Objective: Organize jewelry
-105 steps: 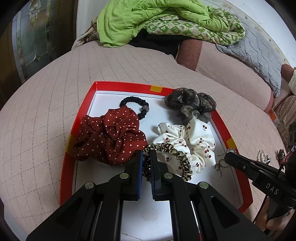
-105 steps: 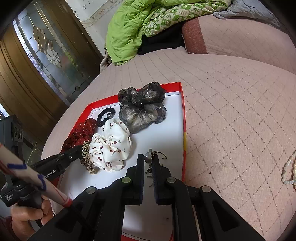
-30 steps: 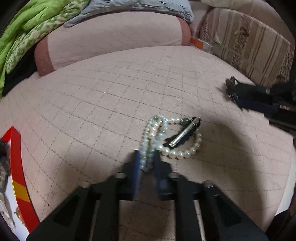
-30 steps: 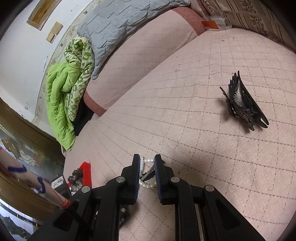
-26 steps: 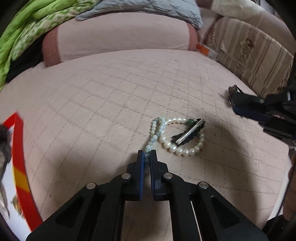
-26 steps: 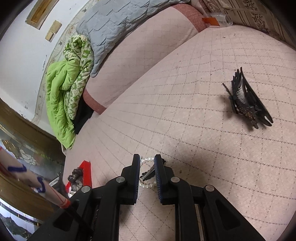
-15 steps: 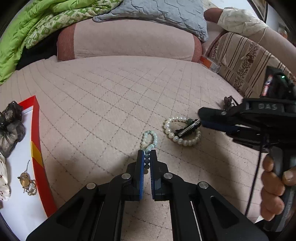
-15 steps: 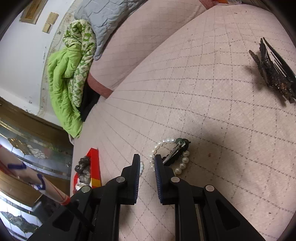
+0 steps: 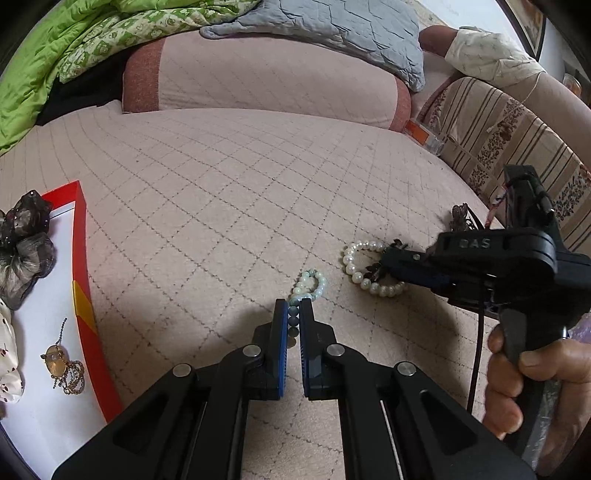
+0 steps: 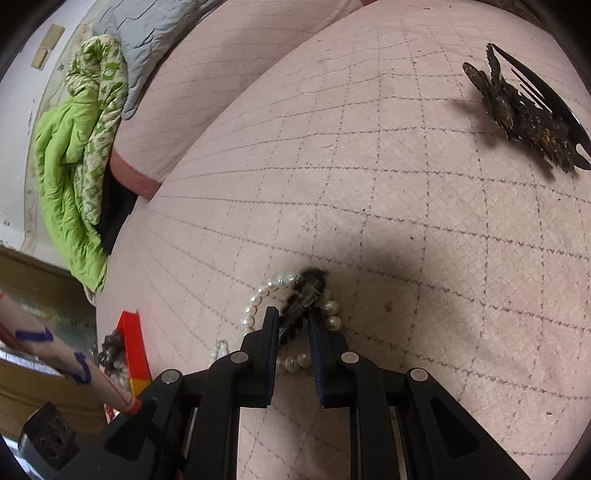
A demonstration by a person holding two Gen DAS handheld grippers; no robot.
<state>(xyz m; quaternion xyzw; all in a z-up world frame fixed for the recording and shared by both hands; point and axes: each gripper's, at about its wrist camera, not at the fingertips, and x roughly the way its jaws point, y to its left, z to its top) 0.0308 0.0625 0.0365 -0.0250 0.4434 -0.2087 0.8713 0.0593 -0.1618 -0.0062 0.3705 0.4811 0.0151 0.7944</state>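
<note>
My left gripper [image 9: 293, 314] is shut on a pale green bead bracelet [image 9: 308, 284] that trails onto the pink quilted bed. A white pearl bracelet [image 9: 364, 280] lies just to its right, with a dark hair clip [image 10: 304, 299] lying across it. My right gripper [image 10: 291, 325] is open, its fingers on either side of that clip and over the pearl bracelet [image 10: 255, 306]. The red-rimmed white tray [image 9: 83, 295] sits at the left, holding a gold pendant chain [image 9: 61, 365] and a grey scrunchie [image 9: 24, 243].
A dark butterfly hair comb [image 10: 524, 110] lies on the bed at the far right. A long bolster [image 9: 258, 77], a grey pillow [image 9: 332, 33] and a green blanket [image 9: 55, 48] lie along the back. A striped sofa [image 9: 517, 140] stands to the right.
My left gripper has pulled the green bracelet away from the pearl bracelet, toward the tray. My right gripper has come down onto the pearl bracelet and its fingers have spread around the clip.
</note>
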